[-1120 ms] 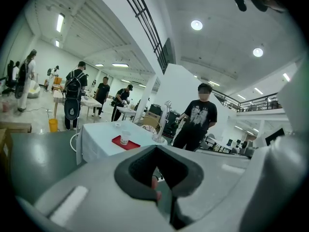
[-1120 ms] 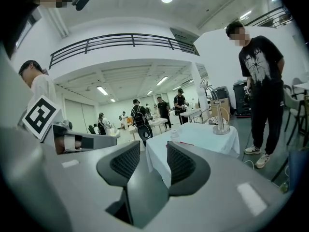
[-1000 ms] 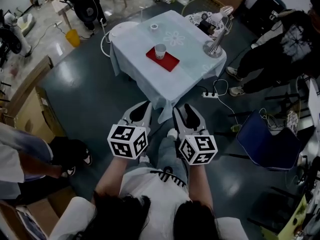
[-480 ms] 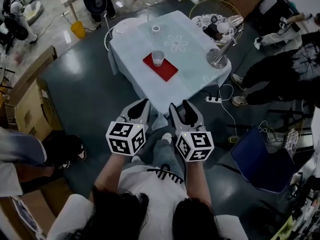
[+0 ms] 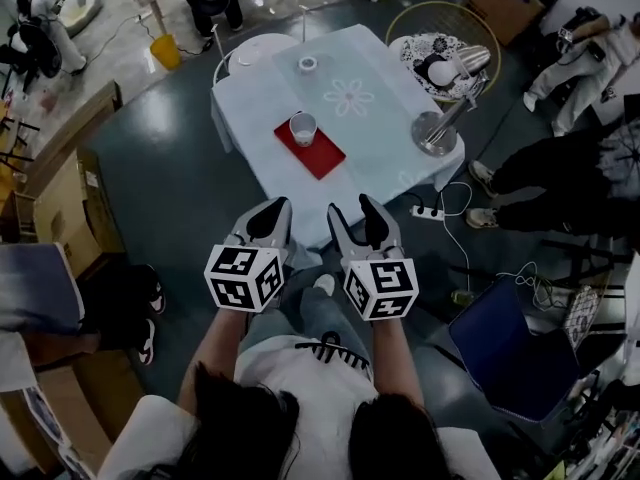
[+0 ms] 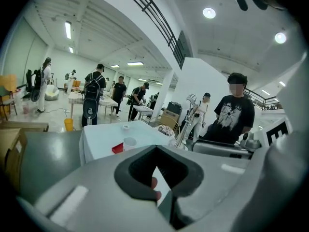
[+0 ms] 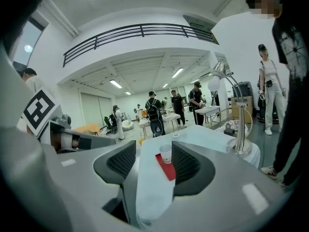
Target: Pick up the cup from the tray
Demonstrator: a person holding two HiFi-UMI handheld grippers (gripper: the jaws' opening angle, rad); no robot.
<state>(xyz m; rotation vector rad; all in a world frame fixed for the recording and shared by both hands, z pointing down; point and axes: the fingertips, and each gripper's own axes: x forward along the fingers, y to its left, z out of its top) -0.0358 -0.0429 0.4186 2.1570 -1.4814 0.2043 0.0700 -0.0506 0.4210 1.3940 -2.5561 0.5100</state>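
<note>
In the left gripper view the red tray [image 6: 117, 149] is mostly tucked behind the left gripper [image 6: 155, 151], just a corner showing, and the cup [image 6: 129, 142] loses its base too; that little white ring [image 5: 308, 63] on the table [image 5: 385, 153] is too small to make out

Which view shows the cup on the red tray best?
The head view. It shows the cup whole from above, standing at the far end of the red tray. The right gripper view shows the cup side-on but small. The left gripper view shows only its upper part.
</note>
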